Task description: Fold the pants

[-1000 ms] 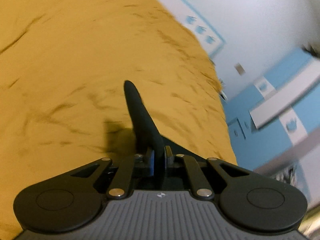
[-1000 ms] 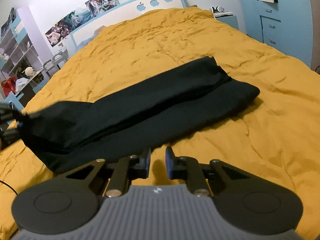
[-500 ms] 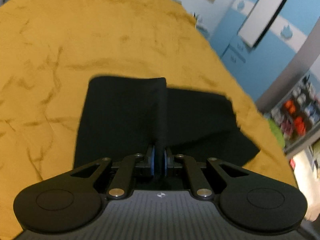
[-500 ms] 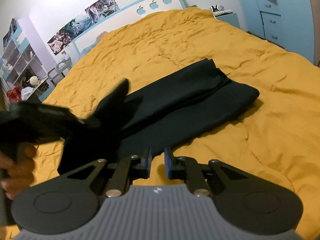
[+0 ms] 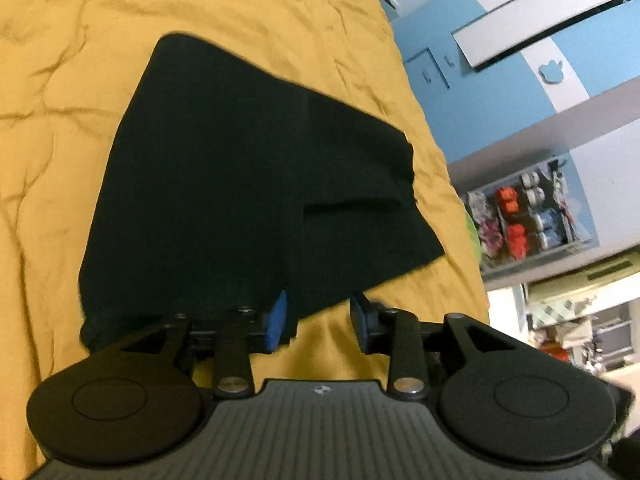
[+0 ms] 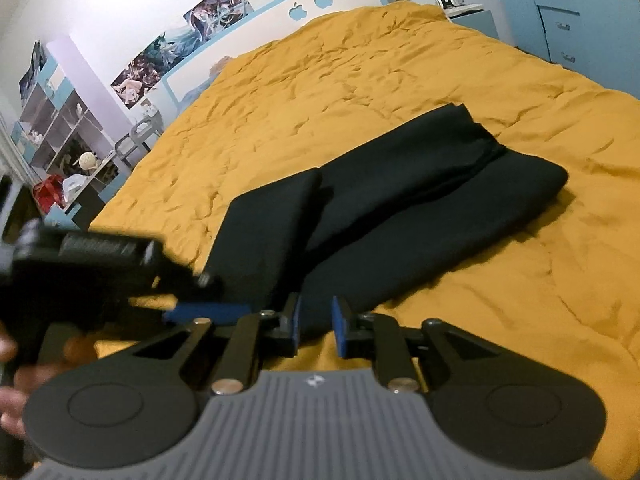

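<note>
On the yellow bedspread [image 6: 360, 80] lie the black pants [image 6: 420, 200], folded over, stretching from the right gripper [image 6: 316, 326] toward two o'clock. Both grippers hold nothing: the left gripper [image 5: 318, 320] gapes wide at the cloth's near edge, the right one is narrowly parted.

pants [image 6: 420, 208]: matt black cloth, smooth | bed cover [image 6: 360, 80]: mustard cloth, wrinkled | left gripper [image 5: 318, 320]: matt black plastic, ribbed grey body
</note>
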Motion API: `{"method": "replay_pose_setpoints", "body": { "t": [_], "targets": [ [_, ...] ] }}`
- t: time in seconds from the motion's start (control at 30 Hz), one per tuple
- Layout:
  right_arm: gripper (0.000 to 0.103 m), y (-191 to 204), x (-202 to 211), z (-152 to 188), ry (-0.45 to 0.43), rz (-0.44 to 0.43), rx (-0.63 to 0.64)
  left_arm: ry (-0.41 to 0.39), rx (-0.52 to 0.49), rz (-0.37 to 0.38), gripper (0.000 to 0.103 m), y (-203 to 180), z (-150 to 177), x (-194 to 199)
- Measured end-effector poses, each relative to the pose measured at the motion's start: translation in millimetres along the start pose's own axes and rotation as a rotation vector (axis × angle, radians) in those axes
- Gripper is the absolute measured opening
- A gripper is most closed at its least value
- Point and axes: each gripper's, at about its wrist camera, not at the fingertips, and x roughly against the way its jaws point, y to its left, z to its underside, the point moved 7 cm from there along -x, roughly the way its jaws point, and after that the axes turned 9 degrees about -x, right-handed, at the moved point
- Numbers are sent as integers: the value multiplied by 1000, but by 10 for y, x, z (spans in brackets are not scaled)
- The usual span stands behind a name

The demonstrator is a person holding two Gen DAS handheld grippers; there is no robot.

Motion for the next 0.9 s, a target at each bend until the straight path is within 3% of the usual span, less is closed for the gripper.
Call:
{"method": "replay_pose_setpoints", "body": {
  "t": [0.17,0.2,0.23,0.3,0.4,0.5,0.57,0.63,0.7,0.9],
  "targets": [
    [17,77,-69,4,30,-15,-1,-4,17,54,38,79,75,167],
    [23,98,-87,9,38,-23,-2,-23,13,43,38,81,54,219],
    [30,121,-105,11,45,-29,-2,-55,1,21,38,95,31,306],
    [35,172,-169,17,57,-36,6,-127,-25,-56,38,140,-35,474],
    [35,222,-304,1,84,-54,-15,-209,-59,-186,38,247,-110,712],
    [35,243,-484,-61,98,-48,-41,-272,-58,-245,38,336,-147,895],
    [32,246,-604,-83,113,-36,-52,-304,-28,-248,38,444,-148,1011],
    [15,250,-710,-77,142,-38,-77,-319,-4,-245,38,543,-112,1096],
    [6,301,-723,-96,147,-46,-83,-320,9,-255,38,616,-80,1140],
    [3,757,-580,-446,145,-61,57,-342,57,-246,38,771,13,1260]
  ]
}}
